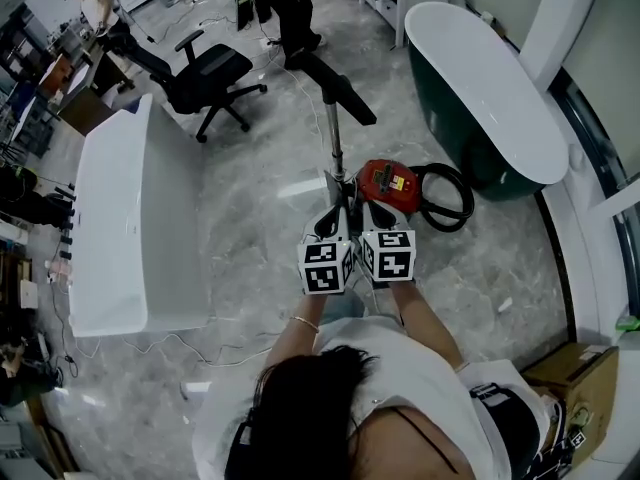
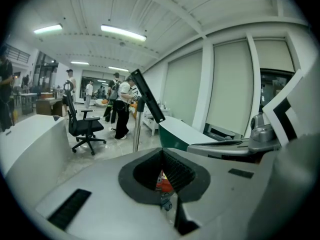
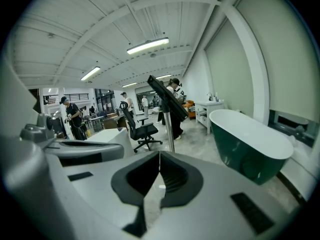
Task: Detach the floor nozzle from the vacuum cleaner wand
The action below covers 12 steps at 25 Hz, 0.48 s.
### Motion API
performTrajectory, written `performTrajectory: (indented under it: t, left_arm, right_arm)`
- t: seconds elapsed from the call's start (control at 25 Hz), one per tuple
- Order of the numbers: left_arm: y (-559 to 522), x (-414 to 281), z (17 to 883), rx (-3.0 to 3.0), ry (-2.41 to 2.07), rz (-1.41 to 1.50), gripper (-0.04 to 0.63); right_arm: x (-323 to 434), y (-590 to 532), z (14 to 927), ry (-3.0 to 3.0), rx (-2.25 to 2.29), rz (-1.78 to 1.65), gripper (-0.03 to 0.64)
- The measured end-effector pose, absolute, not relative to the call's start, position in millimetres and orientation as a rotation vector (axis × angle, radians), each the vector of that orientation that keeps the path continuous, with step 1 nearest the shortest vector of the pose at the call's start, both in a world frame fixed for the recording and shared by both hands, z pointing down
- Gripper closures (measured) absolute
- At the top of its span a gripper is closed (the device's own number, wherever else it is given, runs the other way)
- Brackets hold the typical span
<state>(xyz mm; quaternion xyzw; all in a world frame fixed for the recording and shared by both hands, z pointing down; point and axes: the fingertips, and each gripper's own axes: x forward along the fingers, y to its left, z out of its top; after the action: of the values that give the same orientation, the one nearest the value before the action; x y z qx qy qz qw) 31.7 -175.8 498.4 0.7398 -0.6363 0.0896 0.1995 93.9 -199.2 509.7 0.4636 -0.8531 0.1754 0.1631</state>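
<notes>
The red vacuum cleaner (image 1: 388, 183) sits on the marble floor with its black hose (image 1: 447, 196) coiled beside it. Its metal wand (image 1: 333, 133) stands up from it, with the black floor nozzle (image 1: 340, 86) at the top end. My left gripper (image 1: 332, 218) and right gripper (image 1: 366, 216) are side by side just short of the vacuum, both shut and holding nothing. In the left gripper view the nozzle (image 2: 147, 96) and wand (image 2: 136, 131) rise beyond the shut left gripper (image 2: 162, 156). The right gripper view shows the nozzle (image 3: 167, 98) and wand (image 3: 170, 131) ahead of the shut right gripper (image 3: 159, 156).
A dark green bathtub (image 1: 490, 98) stands at the right and a white bathtub (image 1: 130, 228) at the left. A black office chair (image 1: 210, 78) is behind the wand. A cardboard box (image 1: 580, 388) lies at the lower right. People stand in the background.
</notes>
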Motion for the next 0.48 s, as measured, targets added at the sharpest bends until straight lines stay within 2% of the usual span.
performTrajectory:
  t: [0.48]
  left_arm:
    - [-174.3, 21.3, 500.3, 2.069, -1.755, 0.22, 0.591]
  right_arm:
    - [92.5, -200.8, 515.4, -2.419, 1.338, 0.514, 0.601]
